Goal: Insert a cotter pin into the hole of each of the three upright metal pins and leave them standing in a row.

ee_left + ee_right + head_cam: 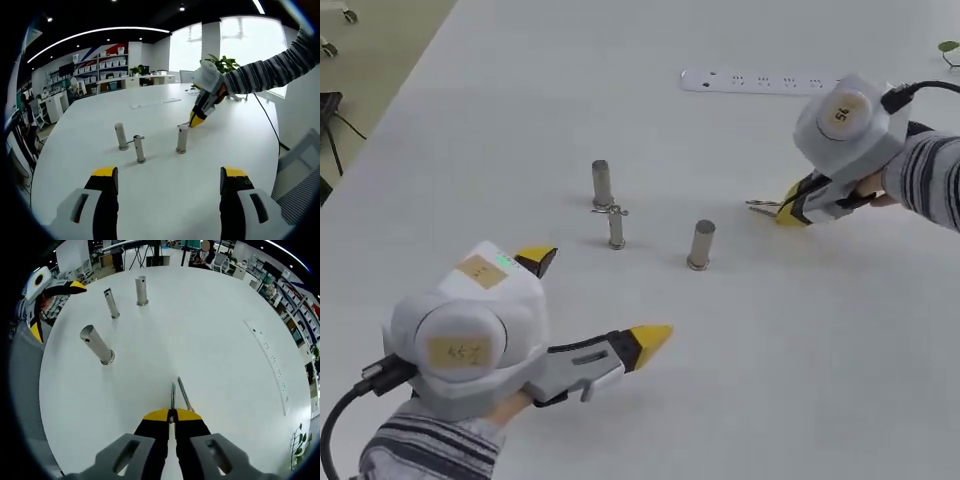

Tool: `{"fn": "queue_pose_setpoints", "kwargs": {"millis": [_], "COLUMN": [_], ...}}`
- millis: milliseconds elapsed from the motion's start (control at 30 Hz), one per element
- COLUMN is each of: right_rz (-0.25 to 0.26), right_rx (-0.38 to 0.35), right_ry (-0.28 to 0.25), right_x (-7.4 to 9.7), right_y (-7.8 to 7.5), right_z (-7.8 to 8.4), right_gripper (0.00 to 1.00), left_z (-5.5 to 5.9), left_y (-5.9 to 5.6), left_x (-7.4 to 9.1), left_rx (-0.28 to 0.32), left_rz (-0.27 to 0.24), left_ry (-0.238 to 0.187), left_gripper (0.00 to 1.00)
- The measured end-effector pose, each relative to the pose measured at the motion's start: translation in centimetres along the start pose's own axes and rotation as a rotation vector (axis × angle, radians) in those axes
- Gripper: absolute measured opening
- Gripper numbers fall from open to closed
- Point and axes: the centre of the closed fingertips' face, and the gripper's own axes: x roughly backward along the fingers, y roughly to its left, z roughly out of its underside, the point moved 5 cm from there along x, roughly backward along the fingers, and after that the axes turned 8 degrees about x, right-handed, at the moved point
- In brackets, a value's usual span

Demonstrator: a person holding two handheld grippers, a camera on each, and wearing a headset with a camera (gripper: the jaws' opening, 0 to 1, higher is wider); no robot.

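Three upright metal pins stand on the white table: the far left pin (602,185), the thin middle pin (616,229) and the right pin (701,245). A cotter pin (610,210) sits through the top of the middle pin (139,148). My right gripper (788,214) rests low at the table, right of the pins, shut on another cotter pin (177,392) whose thin legs stick out ahead of its tips (170,415). My left gripper (596,298) hovers in front of the pins, wide open, with nothing between its fingers (105,172).
A white power strip (760,80) lies at the far side of the table. A green plant (950,48) peeks in at the far right edge. The table's left edge drops to the floor beyond the pins.
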Motion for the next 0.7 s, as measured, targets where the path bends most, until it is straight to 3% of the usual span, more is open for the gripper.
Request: {"fn": "queue_pose_setpoints", "kwargs": {"millis": [267,700], "right_rz": [0.025,0.053], "right_rx": [0.020,0.140], "right_ry": [-0.051,-0.154], "right_x": [0.6,3.4], "right_y": [0.5,3.8], "right_z": [-0.3,-3.0], "right_gripper": [0.00,0.00], "left_z": [-0.6,-1.5], "left_y": [-0.1,-0.7], "left_x": [0.2,0.2], "left_rx": [-0.030,-0.057], "left_rz": [0.008,0.037], "left_ry": [-0.019,-0.008], "left_gripper": [0.78,0.74]}}
